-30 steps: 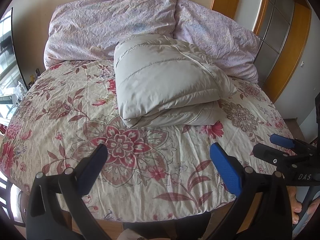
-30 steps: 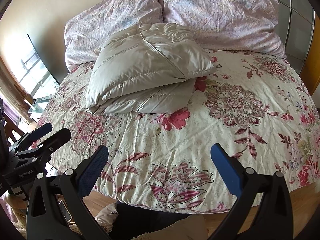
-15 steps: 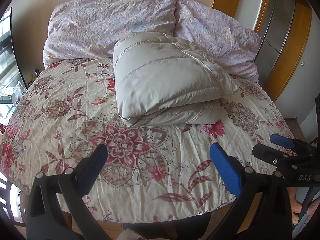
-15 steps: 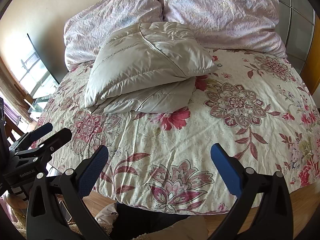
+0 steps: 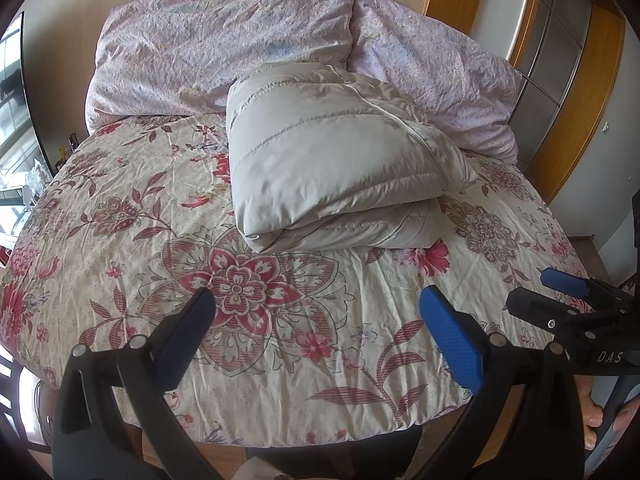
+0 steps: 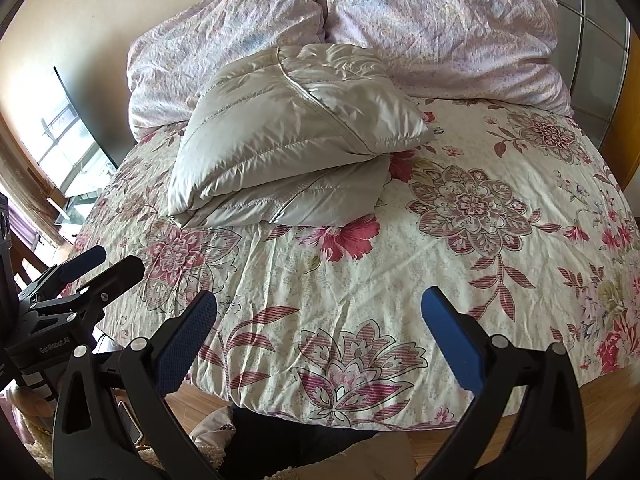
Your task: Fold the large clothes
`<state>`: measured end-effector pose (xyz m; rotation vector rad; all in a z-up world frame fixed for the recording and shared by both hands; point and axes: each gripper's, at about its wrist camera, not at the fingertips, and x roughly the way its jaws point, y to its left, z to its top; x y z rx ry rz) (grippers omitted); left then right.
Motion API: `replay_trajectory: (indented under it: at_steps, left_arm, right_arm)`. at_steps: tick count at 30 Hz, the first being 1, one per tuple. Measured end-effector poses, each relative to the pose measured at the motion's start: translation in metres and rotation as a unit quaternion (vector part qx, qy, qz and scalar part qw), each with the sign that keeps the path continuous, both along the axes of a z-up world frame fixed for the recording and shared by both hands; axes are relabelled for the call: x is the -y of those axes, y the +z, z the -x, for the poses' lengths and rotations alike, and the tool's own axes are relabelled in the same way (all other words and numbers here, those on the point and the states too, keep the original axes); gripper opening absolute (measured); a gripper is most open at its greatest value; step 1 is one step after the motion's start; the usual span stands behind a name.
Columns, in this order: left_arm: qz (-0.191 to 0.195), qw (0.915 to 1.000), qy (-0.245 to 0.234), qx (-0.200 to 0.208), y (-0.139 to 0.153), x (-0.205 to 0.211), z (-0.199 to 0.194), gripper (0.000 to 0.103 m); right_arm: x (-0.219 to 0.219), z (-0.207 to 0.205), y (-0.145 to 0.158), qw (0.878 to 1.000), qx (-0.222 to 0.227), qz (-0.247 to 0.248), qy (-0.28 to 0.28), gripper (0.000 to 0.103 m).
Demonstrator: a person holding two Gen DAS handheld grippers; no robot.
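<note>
A light grey quilted down jacket lies folded into a thick bundle in the middle of the bed, near the pillows; it also shows in the right wrist view. My left gripper is open and empty, held above the bed's near edge, well short of the jacket. My right gripper is open and empty, also over the near edge. Each gripper shows in the other's view: the right one at the far right, the left one at the far left.
The bed has a floral cover. Two lilac pillows lean against the headboard behind the jacket. A wooden wardrobe frame stands to the right. A window is on the left. Wooden floor lies below the bed's edge.
Both grippers stay open at the bed's near edge with only a slight shift of view. The jacket has not moved.
</note>
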<state>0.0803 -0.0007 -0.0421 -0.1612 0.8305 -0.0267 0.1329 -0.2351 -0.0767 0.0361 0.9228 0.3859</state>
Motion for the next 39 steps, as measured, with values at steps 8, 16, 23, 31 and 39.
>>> replay_trajectory:
  at_steps: [8,16,23,31,39]
  left_arm:
    - [0.000,1.0000,0.001,0.003,-0.0002,0.0009,-0.0001,0.101]
    - [-0.003,1.0000,0.001,0.007,0.0018,0.0018,0.0009,0.101]
    - [-0.003,1.0000,0.002,0.006,0.0013,0.0013,0.0010,0.101]
    - [-0.003,1.0000,0.000,0.006,0.0008,0.0014,0.0009,0.101]
    - [-0.003,1.0000,-0.002,0.004,-0.0002,0.0019,0.0007,0.101]
  right_arm:
    - [-0.0002,0.0000,0.0000,1.000,-0.001,0.000,0.000,0.102]
    - [-0.0007,0.0000,-0.0001,1.000,0.000,-0.001,0.001,0.102]
    - [-0.0011,0.0003,0.0003,1.000,0.001,-0.001,0.001,0.102]
    - [-0.0012,-0.0001,0.0000,1.000,0.000,-0.001,0.002,0.102]
    - [-0.0007,0.0000,0.0000,1.000,0.000,-0.002,0.003,0.102]
